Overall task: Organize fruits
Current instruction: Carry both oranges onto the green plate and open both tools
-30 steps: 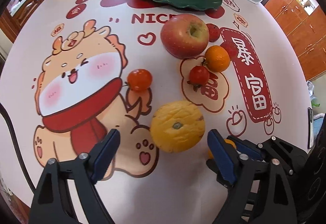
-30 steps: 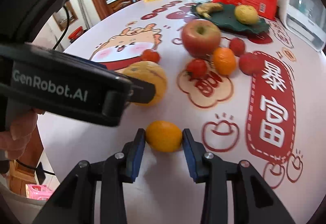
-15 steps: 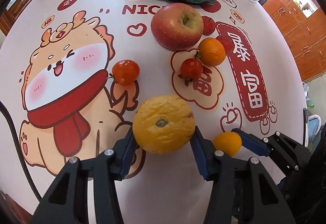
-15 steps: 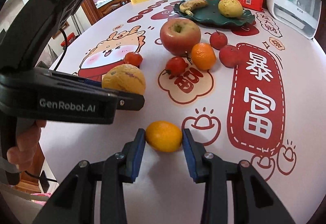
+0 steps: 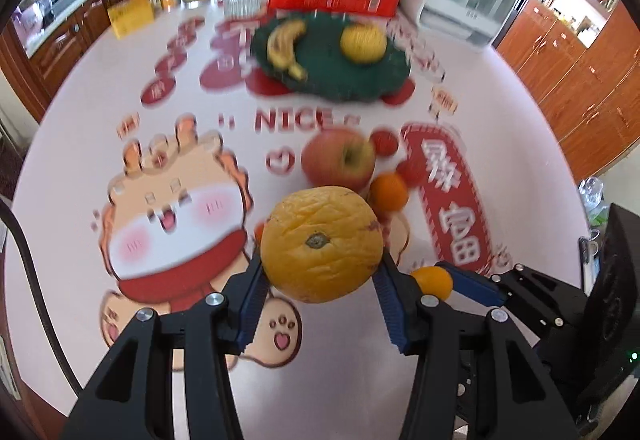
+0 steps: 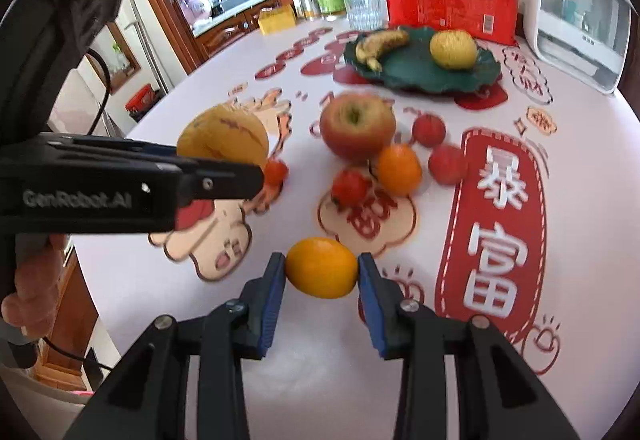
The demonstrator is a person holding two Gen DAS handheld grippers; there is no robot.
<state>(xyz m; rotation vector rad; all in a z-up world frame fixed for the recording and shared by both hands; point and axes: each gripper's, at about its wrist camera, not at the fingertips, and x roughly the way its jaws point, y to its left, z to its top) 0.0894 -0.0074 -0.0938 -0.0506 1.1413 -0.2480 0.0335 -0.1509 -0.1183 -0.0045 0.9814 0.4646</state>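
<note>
the left gripper (image 5: 320, 280) has its blue pads clamped on the sides of a big wrinkled orange (image 5: 320, 242), held clear above the cartoon tablecloth (image 5: 100, 112); its stem scar faces the left wrist camera, so the stem axis runs back along the fingers. the right gripper (image 6: 322, 276) pinches a small orange (image 6: 321, 267) by its two ends, long axis lying across from pad to pad. farther off sit an apple (image 6: 357, 128), stem dimple tipped toward the camera, and a green plate (image 6: 420, 74) bearing a banana (image 6: 380, 44) that curves leftward
</note>
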